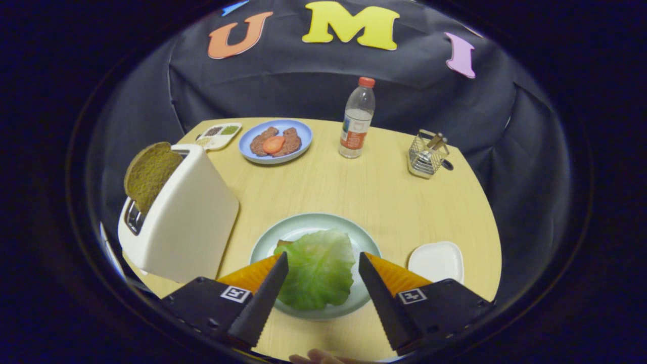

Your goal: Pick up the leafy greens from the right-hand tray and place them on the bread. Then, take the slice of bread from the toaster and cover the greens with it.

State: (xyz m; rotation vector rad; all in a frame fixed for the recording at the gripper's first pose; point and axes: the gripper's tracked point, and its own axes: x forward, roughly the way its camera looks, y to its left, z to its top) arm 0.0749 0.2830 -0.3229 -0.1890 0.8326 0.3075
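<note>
A green leaf lies on a pale green plate, covering a slice of bread whose brown corner peeks out at its left. My gripper is open, its two black fingers standing either side of the leaf without touching it. To the left stands a white toaster with a brown slice of bread sticking up from its slot. A small white tray, bare, sits right of the plate.
At the back of the wooden table stand a blue plate with patties and a tomato slice, a divided snack dish, a water bottle and a wire holder. Fingertips of a hand show at the near edge.
</note>
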